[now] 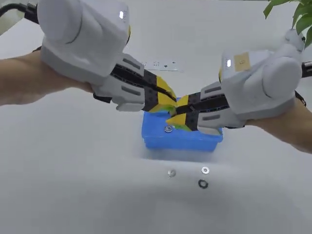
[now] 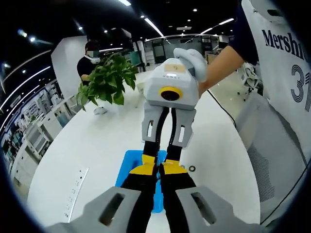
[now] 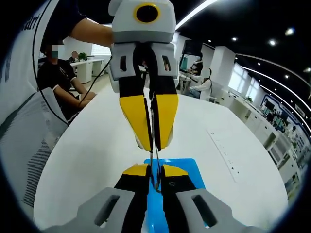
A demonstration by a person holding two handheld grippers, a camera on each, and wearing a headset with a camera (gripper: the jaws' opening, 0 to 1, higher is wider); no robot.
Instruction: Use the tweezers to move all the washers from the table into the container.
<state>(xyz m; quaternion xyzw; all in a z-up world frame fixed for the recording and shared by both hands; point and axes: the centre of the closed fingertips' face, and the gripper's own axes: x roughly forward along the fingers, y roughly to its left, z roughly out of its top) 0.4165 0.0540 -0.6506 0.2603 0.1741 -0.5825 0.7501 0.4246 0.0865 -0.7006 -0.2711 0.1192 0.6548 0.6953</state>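
My left gripper (image 1: 168,100) and right gripper (image 1: 174,117) both clamped the tweezers (image 3: 154,158) over the container (image 1: 180,140) — a mistimed handover could drop them; three washers (image 1: 171,173) lay at six o'clock.

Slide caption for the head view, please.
Left gripper and right gripper face tip to tip above the blue container holding one washer; three washers lie on the table.

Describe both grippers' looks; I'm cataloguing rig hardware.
The left gripper and right gripper match: rounded white housings, grey finger bases, black jaws with yellow tips. A black cable trails from the left one. The person wears a white lettered jersey.
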